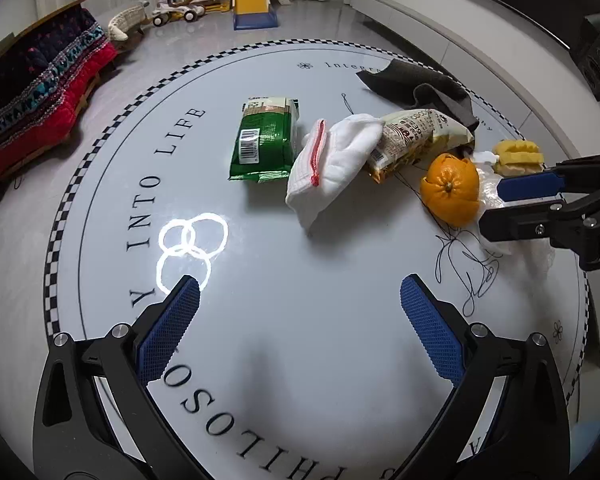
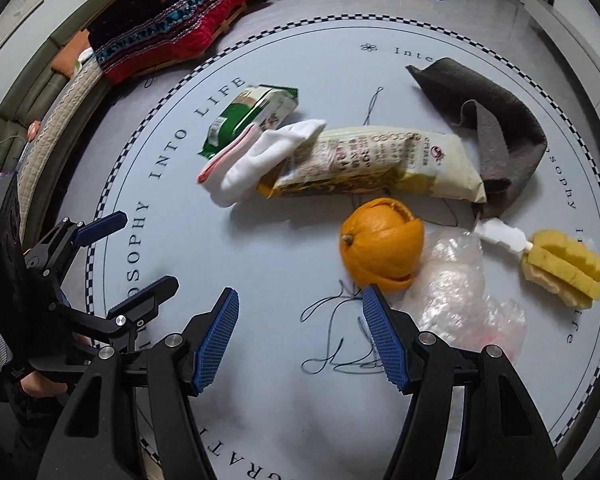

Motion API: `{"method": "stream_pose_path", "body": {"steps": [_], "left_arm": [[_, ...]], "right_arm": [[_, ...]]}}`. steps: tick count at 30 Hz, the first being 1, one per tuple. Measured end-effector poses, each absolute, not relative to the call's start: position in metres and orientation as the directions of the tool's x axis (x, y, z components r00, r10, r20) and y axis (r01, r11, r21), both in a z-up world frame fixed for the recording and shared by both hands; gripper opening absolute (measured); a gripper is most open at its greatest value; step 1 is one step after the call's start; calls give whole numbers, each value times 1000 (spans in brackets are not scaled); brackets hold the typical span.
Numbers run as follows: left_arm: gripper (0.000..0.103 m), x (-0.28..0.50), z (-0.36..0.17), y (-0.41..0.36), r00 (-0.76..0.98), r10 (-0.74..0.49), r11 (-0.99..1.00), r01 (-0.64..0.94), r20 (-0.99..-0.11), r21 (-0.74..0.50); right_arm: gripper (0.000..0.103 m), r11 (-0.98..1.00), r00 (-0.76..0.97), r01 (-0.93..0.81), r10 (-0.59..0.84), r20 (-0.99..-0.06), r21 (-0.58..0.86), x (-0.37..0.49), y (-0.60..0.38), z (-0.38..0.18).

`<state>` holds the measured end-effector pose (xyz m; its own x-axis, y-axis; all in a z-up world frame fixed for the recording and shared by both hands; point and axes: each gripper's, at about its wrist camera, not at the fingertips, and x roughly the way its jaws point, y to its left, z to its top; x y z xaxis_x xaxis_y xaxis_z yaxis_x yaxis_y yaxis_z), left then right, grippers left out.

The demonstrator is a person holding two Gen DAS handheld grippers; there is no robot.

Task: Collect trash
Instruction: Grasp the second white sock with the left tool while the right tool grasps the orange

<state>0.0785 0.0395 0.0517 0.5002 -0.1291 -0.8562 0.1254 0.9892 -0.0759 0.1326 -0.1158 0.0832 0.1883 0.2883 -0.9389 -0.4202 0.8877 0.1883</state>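
Trash — orange peel (image 2: 380, 250) mid-frame, plastic wrap (image 2: 460, 300) lower right, snack bags — all uncollected on table (image 2: 280, 264); left gripper (image 1: 300, 292) & right gripper (image 2: 300, 312) jaws apart, empty.

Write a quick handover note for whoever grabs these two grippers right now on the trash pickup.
Left gripper: open, empty, above bare table.
Right gripper: open, empty, its tips near the orange peel and the clear plastic wrap.
Lying on the table: green packet, beige snack bag, orange peel, plastic wrap. Also a white cloth lying partly on the snack bag, a grey cloth and a yellow sponge brush.
Done: nothing looks collected; no bin is in view.
Left: pick up the packet, bag, peel and wrap. The peel is probably the right gripper's nearest grab.
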Motion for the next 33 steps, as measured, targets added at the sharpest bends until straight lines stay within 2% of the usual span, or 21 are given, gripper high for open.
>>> {"method": "stream_pose_path", "body": {"steps": [5, 9, 14, 17, 19, 21, 25, 26, 27, 30, 33], "left_arm": [[97, 105, 35, 35, 473, -138, 987, 136, -870, -83], [97, 122, 27, 30, 457, -147, 984, 155, -877, -84], [97, 142, 24, 22, 473, -133, 982, 185, -871, -50], [82, 150, 23, 20, 479, -121, 980, 198, -870, -27], [63, 155, 20, 21, 475, -107, 980, 198, -874, -12], [49, 158, 18, 22, 475, -93, 982, 190, -875, -2], [30, 159, 19, 28, 489, -102, 986, 164, -866, -24], [28, 158, 20, 30, 491, -114, 986, 160, -864, -40], [21, 156, 21, 30, 493, -127, 986, 161, -861, -53], [15, 148, 27, 27, 490, -153, 981, 180, -858, -72], [15, 136, 36, 27, 498, -153, 980, 185, -854, -68]], "right_arm": [[67, 906, 196, -392, 249, -948, 157, 163, -121, 67], [72, 919, 229, -373, 223, -948, 126, 178, -128, 59], [72, 926, 244, -368, 186, -952, 87, 192, -133, 50], [72, 923, 248, -380, 163, -955, 59, 196, -134, 44], [70, 922, 252, -386, 146, -957, 39, 198, -135, 40], [64, 920, 262, -391, 120, -958, 9, 200, -135, 36], [57, 919, 265, -395, 103, -959, -10, 202, -135, 35], [54, 919, 260, -394, 107, -960, -4, 201, -136, 36], [53, 920, 257, -393, 109, -960, -1, 200, -136, 37], [51, 921, 233, -387, 153, -961, 53, 194, -135, 41], [51, 921, 239, -384, 167, -957, 64, 185, -133, 51]]}}
